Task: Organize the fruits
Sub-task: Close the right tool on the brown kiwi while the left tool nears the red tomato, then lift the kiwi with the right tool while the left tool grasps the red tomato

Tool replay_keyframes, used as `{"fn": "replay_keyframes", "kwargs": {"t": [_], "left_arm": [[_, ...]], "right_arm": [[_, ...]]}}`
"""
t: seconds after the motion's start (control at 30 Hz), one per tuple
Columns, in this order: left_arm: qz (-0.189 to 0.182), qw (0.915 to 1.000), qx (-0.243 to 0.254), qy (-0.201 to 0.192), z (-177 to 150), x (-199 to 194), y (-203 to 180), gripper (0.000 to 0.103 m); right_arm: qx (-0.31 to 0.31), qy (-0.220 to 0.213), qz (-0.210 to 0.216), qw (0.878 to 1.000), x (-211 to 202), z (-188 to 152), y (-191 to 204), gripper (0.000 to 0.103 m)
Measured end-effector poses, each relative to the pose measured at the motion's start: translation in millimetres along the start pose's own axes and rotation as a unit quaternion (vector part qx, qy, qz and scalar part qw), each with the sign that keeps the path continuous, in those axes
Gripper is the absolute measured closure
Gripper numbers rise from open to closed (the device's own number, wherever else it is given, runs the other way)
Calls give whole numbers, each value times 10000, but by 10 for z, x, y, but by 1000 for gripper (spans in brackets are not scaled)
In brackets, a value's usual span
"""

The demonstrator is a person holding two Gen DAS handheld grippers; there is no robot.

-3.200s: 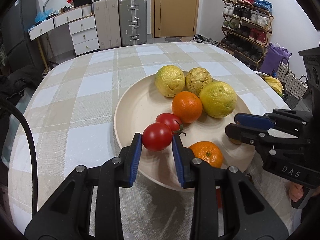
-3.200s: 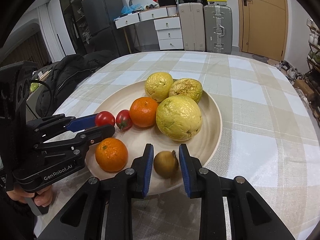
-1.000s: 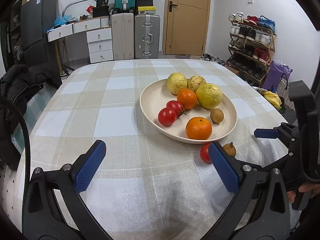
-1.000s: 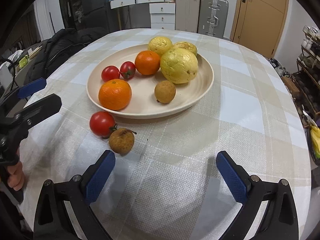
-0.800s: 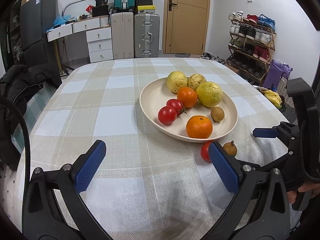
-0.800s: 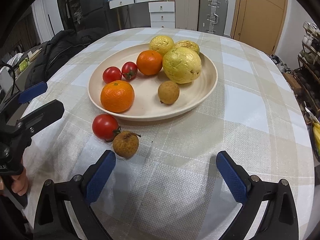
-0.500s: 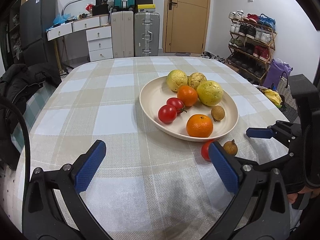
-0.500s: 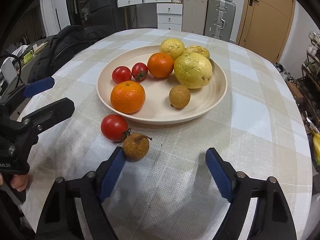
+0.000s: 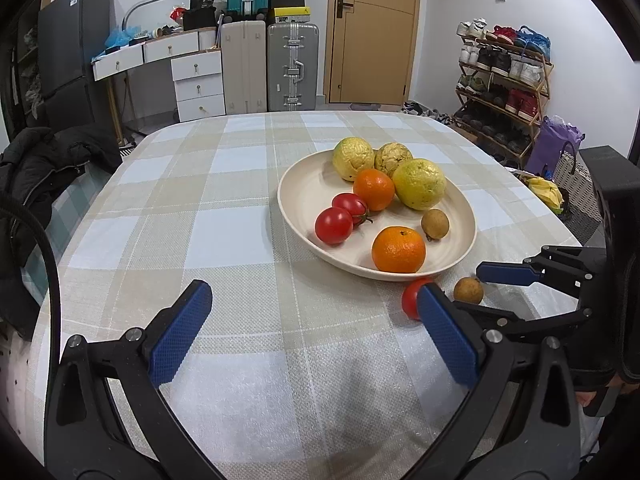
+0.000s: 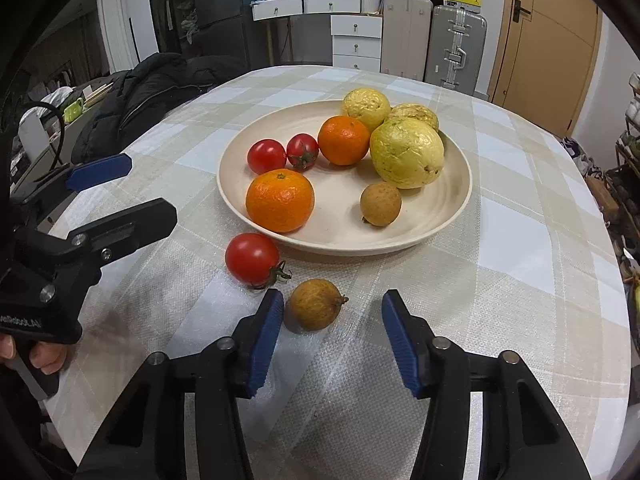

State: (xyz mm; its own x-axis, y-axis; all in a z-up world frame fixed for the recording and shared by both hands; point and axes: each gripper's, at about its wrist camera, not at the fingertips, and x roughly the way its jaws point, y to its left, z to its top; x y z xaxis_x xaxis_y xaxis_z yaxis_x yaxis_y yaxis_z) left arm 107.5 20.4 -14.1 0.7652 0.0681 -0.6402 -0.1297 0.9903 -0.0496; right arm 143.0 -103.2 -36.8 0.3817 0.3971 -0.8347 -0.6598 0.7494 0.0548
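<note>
A cream plate [image 10: 448, 204] holds three yellow-green fruits, two oranges, two tomatoes and a small brown fruit [image 10: 380, 204]. On the cloth in front of it lie a loose tomato [image 10: 252, 258] and a loose brown fruit [image 10: 316, 309]. My right gripper [image 10: 332, 320] is open, its left pad just beside the loose brown fruit, which sits between the pads near the tips. My left gripper [image 9: 316, 320] is open and empty above the cloth; its right pad partly hides the loose tomato [image 9: 410, 298]. The plate [image 9: 296, 192] and brown fruit [image 9: 468, 290] show there too.
A checked tablecloth [image 9: 200, 240] covers the round table. A black jacket [image 10: 152, 92] lies off the table's left side. Suitcases, drawers and a door stand behind; a shoe rack [image 9: 504, 80] stands to the right.
Both grippers let go of their fruit on the plate, opened and drew back. The right gripper has since moved in on the loose brown fruit and narrowed. The left has hardly moved.
</note>
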Motion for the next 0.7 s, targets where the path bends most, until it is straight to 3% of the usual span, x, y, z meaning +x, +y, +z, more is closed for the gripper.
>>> {"fn": "replay_keyframes", "kwargs": {"t": [0.43, 0.7], "left_arm": [[-12, 10000, 10, 36, -7, 14, -10, 1], [-11, 10000, 36, 38, -4, 16, -8, 1]], "right_arm": [[61, -52, 167, 9998, -24, -2, -26, 75], [143, -103, 224, 9996, -38, 0, -51, 75]]}}
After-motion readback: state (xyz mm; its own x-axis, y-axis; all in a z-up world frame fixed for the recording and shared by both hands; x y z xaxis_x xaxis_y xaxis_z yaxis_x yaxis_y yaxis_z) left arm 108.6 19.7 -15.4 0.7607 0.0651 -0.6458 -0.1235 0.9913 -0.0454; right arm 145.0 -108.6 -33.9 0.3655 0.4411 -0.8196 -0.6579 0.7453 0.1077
